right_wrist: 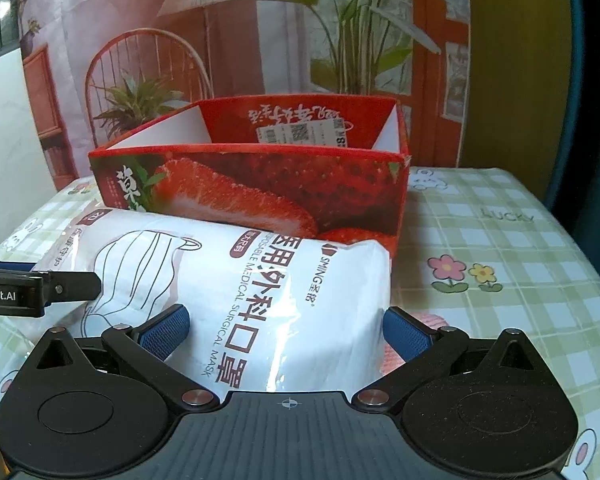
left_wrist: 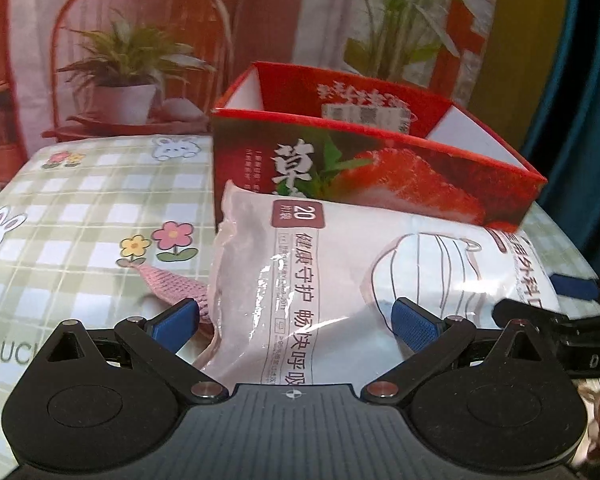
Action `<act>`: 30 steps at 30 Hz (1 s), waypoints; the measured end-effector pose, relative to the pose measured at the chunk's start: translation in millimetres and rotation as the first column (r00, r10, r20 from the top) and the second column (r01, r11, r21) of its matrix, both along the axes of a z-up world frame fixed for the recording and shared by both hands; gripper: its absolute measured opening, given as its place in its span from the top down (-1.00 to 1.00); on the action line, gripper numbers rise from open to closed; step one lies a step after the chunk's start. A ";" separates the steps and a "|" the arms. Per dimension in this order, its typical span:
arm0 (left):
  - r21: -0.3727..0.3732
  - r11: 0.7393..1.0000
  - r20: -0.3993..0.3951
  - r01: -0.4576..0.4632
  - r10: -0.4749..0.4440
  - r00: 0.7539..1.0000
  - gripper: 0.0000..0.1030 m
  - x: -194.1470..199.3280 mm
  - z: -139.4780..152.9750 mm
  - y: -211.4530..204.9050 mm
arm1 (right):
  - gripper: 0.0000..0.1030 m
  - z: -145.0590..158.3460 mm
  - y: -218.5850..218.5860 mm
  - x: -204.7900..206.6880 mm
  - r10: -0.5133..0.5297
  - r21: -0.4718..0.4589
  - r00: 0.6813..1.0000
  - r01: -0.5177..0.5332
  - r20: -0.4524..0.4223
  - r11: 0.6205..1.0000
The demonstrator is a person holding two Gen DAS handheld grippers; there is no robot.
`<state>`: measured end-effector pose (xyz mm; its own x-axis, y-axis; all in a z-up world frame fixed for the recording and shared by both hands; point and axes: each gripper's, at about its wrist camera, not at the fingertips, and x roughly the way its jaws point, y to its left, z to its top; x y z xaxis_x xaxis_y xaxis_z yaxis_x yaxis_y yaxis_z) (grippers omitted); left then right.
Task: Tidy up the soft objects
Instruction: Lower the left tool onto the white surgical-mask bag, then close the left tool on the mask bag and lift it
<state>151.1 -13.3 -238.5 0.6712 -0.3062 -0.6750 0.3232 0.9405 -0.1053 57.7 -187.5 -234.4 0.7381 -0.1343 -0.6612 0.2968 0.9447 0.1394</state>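
Both grippers stand wide open around the same white bag of surgical masks (left_wrist: 340, 280), one at each end of it. In the left wrist view the left gripper (left_wrist: 296, 320) fills the bottom of the frame; its blue pads (left_wrist: 416, 326) sit on either side of the bag's crumpled end, and I cannot tell if they touch the plastic. In the right wrist view the right gripper (right_wrist: 286, 330) is at the bottom centre, with the bag's other end between its fingers; the right pad lies just beside the bag's edge, the left pad close to the printed face. The bag (right_wrist: 236, 276) lies on a green checked tablecloth (left_wrist: 80, 200) with rabbits and flowers, its far side against the front wall of a red strawberry box (left_wrist: 380, 172). This open box (right_wrist: 260, 184) stands in the middle of both frames; a label shows on its far inner wall. A pink knitted item (left_wrist: 172, 284) lies partly under the bag, at the lower left of the left wrist view.
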 end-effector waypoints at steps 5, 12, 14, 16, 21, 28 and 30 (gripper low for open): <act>0.020 0.995 -0.047 0.095 -0.094 0.994 -0.98 11.5 7.4 1.4 | -0.99 3.6 -7.5 6.9 0.023 0.040 0.999 -0.022 -0.034 0.999; 0.002 0.987 -0.094 0.158 -0.157 0.983 -0.81 29.0 22.6 9.1 | -0.99 10.0 -21.0 16.4 0.084 0.096 0.993 -0.076 -0.088 0.992; -0.024 0.987 -0.118 0.158 -0.160 0.980 -0.80 39.6 25.5 13.6 | -0.99 12.3 -26.1 21.0 0.109 0.102 0.988 -0.098 -0.107 0.990; -0.038 0.988 -0.143 0.151 -0.155 0.978 -0.78 51.6 25.5 17.0 | -0.99 14.1 -31.8 24.9 0.130 0.119 0.985 -0.116 -0.117 0.986; -0.102 0.987 -0.208 0.123 -0.142 0.968 -0.70 78.8 21.8 25.0 | -0.99 18.7 -41.9 36.2 0.181 0.137 0.973 -0.161 -0.143 0.977; -0.170 0.977 -0.273 0.129 -0.173 0.947 -0.65 91.5 13.9 30.3 | -0.99 24.2 -56.5 50.7 0.261 0.172 0.949 -0.231 -0.178 0.958; -0.186 0.973 -0.287 0.134 -0.184 0.940 -0.65 92.2 10.9 31.7 | -0.99 22.1 -59.0 54.9 0.280 0.204 0.942 -0.242 -0.187 0.949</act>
